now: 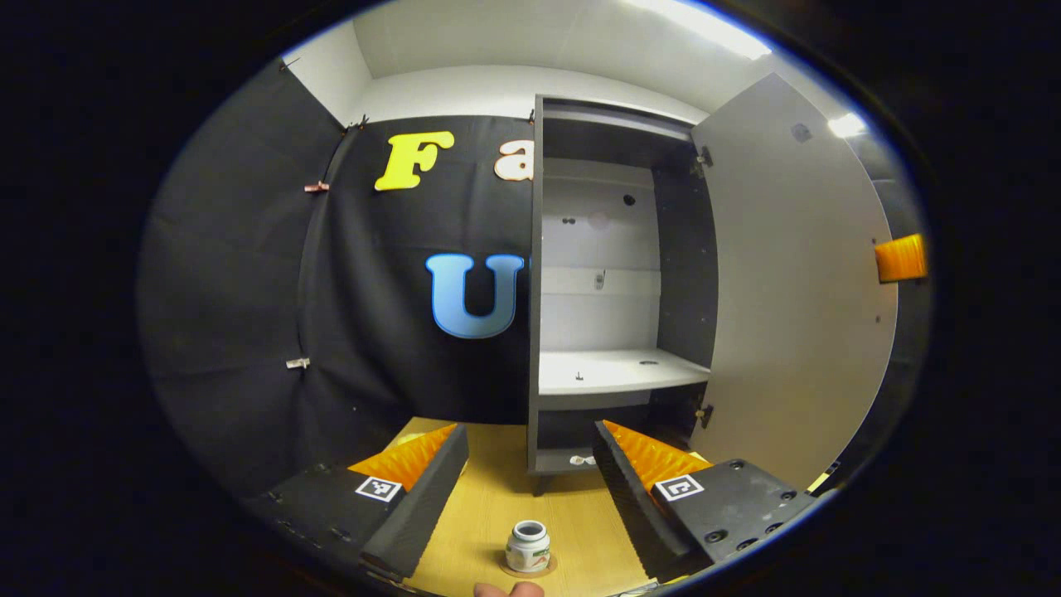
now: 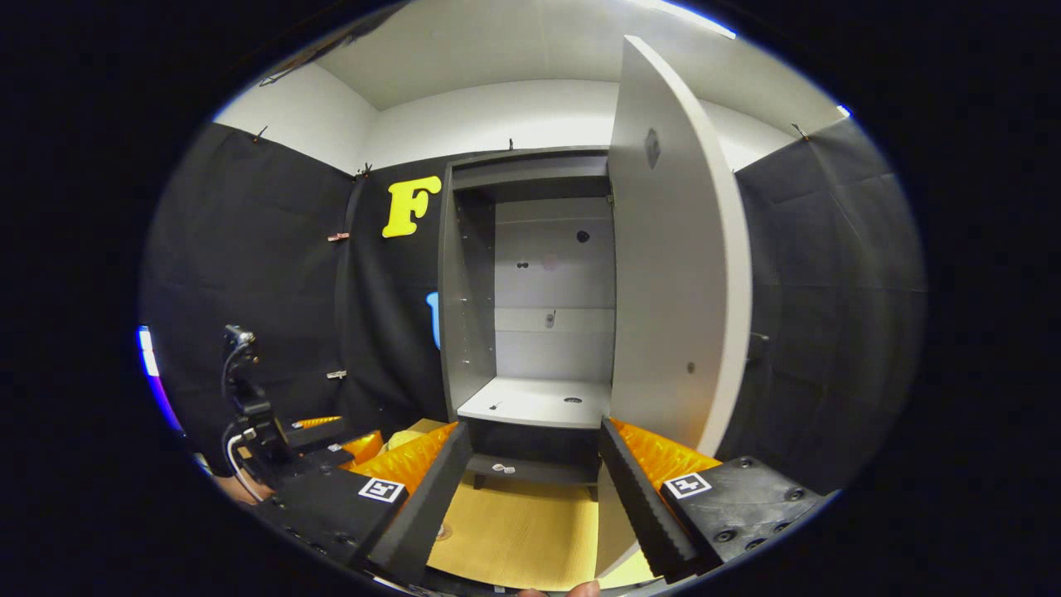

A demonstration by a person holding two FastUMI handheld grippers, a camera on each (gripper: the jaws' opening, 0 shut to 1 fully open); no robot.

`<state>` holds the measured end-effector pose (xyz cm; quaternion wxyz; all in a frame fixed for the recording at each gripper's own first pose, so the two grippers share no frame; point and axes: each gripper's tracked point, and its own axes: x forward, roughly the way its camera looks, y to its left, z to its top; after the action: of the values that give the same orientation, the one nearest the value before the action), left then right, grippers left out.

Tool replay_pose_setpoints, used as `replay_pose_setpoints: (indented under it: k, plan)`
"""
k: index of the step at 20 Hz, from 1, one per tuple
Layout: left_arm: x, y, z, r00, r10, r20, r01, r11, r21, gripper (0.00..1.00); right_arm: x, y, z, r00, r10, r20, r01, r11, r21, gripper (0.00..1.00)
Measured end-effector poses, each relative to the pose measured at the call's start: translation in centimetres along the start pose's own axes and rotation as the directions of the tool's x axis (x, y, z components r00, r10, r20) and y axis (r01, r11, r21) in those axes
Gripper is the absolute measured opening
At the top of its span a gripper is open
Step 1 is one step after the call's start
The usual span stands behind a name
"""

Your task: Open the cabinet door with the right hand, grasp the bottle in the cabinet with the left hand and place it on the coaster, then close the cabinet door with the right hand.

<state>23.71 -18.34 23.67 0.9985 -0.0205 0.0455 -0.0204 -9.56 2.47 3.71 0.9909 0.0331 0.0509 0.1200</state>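
Note:
A small white bottle [image 1: 528,545] with a green label stands upright on a round coaster [image 1: 530,571] on the wooden table [image 1: 497,497]. My left gripper [image 1: 530,431] is open, and the bottle sits low between its fingers, touching neither. Beyond it the grey cabinet [image 1: 617,274] stands with its door [image 1: 796,282] swung wide to the right and its white shelf [image 1: 617,371] bare. My right gripper [image 2: 535,428] is open in front of the cabinet [image 2: 539,290]. Its right finger overlaps the lower part of the door [image 2: 675,282]. The left gripper [image 2: 344,435] shows at the lower left.
The cabinet stands on short legs on the table [image 2: 514,531] with a low dark compartment [image 2: 530,456] under the shelf. Black cloth walls close the booth on the left and right. A fingertip [image 1: 510,589] shows at the bottom edge.

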Motion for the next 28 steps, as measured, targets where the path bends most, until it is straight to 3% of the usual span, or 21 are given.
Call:
replay_pose_setpoints:
  k: [7,8,15,23,28]
  plan:
    - [1.3,-2.1,1.2,0.998,-0.066,0.012,0.066,0.998,0.021,0.94,-4.7,-8.2,0.4,0.986,-0.167,0.004,0.167,0.985,0.043,0.98]
    - [1.4,-2.4,1.3,0.997,-0.072,0.018,0.072,0.997,0.028,0.97,-5.0,-9.5,0.2,0.981,-0.196,-0.001,0.196,0.980,0.045,0.98]
    - [1.3,-3.0,0.2,0.996,-0.085,0.001,0.084,0.996,0.023,0.95,-4.2,-15.4,-0.8,0.955,-0.295,-0.010,0.295,0.955,0.008,0.97]
    - [0.6,-1.5,-0.8,0.999,-0.054,-0.005,0.054,0.998,0.021,0.95,-2.4,-14.1,-0.9,0.966,-0.259,-0.023,0.260,0.964,0.062,0.97]
    - [0.4,-0.7,-1.3,0.999,-0.038,-0.014,0.038,0.999,0.022,0.95,0.0,-7.5,-1.6,0.989,-0.145,-0.017,0.146,0.988,0.046,0.97]
